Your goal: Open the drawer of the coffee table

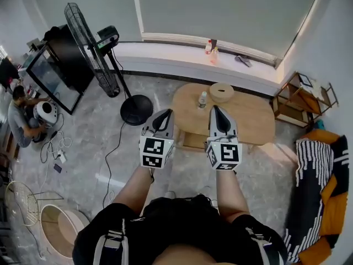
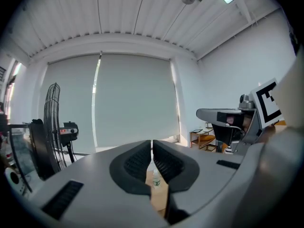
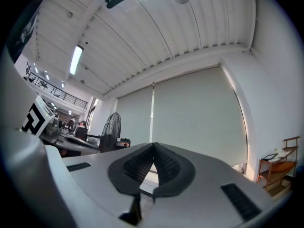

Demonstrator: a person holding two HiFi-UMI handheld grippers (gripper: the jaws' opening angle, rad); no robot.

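Note:
The oval wooden coffee table (image 1: 251,120) stands on the floor far below me, with a small water bottle (image 1: 202,99) and a round wooden box (image 1: 222,92) on its top. Its drawer front is not visible from above. My left gripper (image 1: 163,115) and right gripper (image 1: 217,112) are held high side by side in front of the person, both shut and holding nothing. In the left gripper view the left gripper (image 2: 152,144) points roughly level, and the bottle (image 2: 156,178) shows below the closed tips. The right gripper (image 3: 153,147) aims toward the window blind.
A tall pedestal fan (image 1: 94,51) stands left of the table. A black screen (image 1: 55,70) and a seated person (image 1: 19,117) are at far left. A wooden shelf (image 1: 300,98) and a striped blanket (image 1: 317,175) lie right. A window ledge (image 1: 209,54) runs along the back.

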